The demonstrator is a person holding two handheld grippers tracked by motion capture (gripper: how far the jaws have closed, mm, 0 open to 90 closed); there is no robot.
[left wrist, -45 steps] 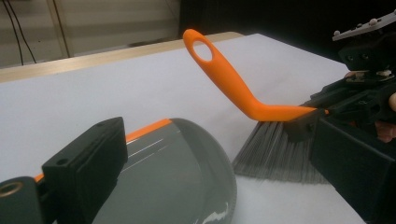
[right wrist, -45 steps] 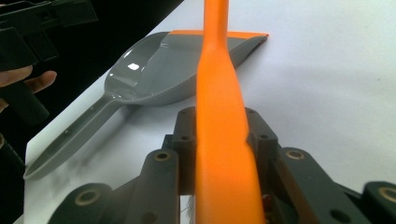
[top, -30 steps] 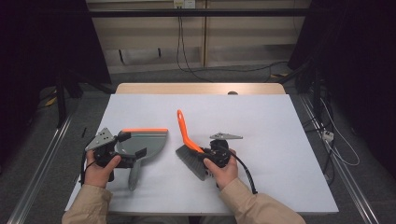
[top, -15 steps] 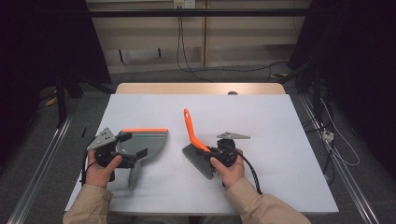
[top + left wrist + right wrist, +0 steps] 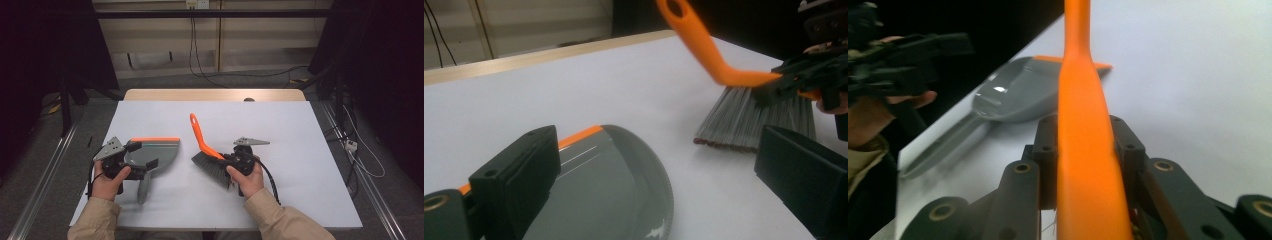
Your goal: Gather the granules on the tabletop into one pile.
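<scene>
A hand brush (image 5: 209,159) with an orange handle and grey bristles sits near the middle of the white bench (image 5: 300,165), clamped in the right tongs (image 5: 231,161). In the right gripper view the orange handle (image 5: 1087,150) runs straight up between the two black jaws, which press against it on both sides. In the high view the bristles point down and toward the person's left, with the handle rising away from the person and its hanging hole at the far tip. The left gripper view shows the bristle tips (image 5: 729,142) touching or almost touching the bench top; which of the two cannot be told.

To the left of the brush, apart from it with bare bench between, lies a grey dustpan (image 5: 152,156) with an orange strip along its far edge. Its pan lies flat on the bench and its grey handle (image 5: 143,187) reaches back toward the person's edge. The right gripper view shows the dustpan (image 5: 1023,95) beyond the brush handle.

The left tongs (image 5: 146,167) are at the dustpan, farther left of the brush. In the left gripper view the jaws stand wide apart, the near one just above the pan's surface (image 5: 594,195) and the other off to the side over bare bench, so they are spread and grip nothing.

The person's left hand (image 5: 109,177) and right hand (image 5: 246,179) hold the grippers, with beige sleeves (image 5: 277,220) entering from the near edge.
</scene>
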